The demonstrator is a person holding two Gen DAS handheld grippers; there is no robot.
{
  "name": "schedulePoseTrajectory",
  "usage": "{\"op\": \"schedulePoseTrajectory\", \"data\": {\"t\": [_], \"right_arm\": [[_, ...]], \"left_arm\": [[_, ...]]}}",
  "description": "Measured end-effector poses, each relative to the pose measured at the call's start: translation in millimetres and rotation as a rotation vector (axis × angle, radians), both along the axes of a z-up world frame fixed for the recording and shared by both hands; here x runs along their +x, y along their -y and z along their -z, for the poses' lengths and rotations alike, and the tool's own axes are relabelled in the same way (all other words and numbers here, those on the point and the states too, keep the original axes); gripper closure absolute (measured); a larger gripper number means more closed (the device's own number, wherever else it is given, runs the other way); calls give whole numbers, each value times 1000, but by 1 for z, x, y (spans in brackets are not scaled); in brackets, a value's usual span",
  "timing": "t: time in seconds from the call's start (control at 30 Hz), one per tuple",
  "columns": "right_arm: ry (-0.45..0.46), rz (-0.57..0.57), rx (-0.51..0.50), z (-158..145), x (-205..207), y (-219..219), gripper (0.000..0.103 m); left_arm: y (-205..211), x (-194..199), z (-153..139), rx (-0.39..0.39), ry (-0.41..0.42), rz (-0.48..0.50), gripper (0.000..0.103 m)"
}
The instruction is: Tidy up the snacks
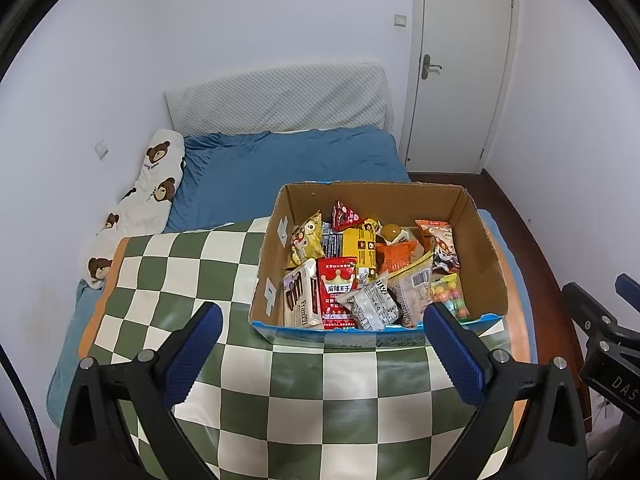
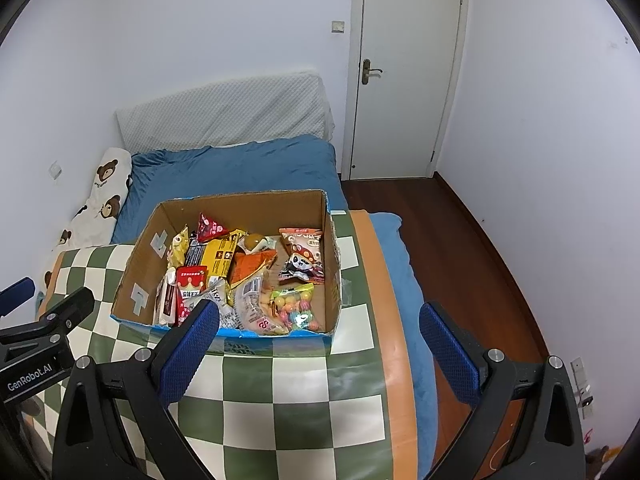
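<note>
Snacks (image 1: 360, 276) heaped in cardboard box (image 1: 486, 240) at checkered mat's (image 1: 224, 264) far right corner | left gripper (image 1: 322, 334), right gripper (image 2: 320, 332) both spread wide, empty | advice: descend vertically, pinch one top packet, avoid box walls.

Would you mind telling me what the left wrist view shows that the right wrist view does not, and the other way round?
Only the left wrist view shows the white Franzzi wafer pack face-on and the mat's bare left half. Only the right wrist view shows the wooden floor beside the bed and a wall socket low on the right. Both share the cardboard box of snacks on the checkered mat, the clear bag of coloured candy balls, the blue bedding, the white door, and both sets of tongs, left and right, open and empty.
</note>
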State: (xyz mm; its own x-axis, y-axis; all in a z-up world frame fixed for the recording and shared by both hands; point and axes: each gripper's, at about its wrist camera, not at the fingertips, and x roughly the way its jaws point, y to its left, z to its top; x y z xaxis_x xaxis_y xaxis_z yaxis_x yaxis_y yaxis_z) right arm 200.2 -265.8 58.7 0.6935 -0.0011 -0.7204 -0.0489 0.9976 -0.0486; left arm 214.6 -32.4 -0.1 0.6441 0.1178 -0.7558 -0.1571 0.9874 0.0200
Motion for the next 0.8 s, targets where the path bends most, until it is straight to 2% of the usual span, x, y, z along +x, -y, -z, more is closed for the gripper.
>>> {"op": "schedulePoseTrajectory", "data": {"t": [0.8], "right_arm": [[-25, -11, 34, -1, -6, 5, 1]], "left_arm": [[4, -7, 4, -5, -5, 22, 0]]}}
